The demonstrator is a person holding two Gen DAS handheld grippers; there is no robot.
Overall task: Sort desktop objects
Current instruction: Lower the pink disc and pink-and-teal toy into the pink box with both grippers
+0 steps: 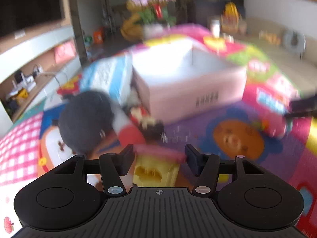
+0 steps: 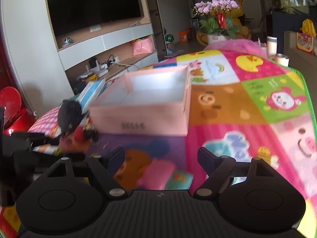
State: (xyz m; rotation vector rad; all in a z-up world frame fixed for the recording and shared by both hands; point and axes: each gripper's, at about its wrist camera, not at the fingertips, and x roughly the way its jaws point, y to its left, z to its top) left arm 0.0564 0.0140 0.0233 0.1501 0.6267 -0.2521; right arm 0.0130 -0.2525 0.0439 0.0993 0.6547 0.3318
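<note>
Left gripper [image 1: 158, 158] is clamped on a boxy yellow plastic toy block [image 1: 156, 173] with a pink top, just in front of the open pink cardboard box [image 1: 178, 87]. Left of the box lie a fuzzy black round plush [image 1: 87, 123] and a blue-white carton [image 1: 108, 77]. Only the right wrist view shows the right gripper [image 2: 161, 158], fingers apart and empty over the glossy cartoon mat [image 2: 247, 107], right of the box.

Open mat on our right, clutter on our left.

The open pink cardboard box [image 2: 142, 107] blocks the centre; a black plush toy [image 2: 69, 115] and blue-white carton [image 2: 92, 94] crowd its left. We see bare patchwork cartoon mat [image 2: 247, 103] right of it.
</note>
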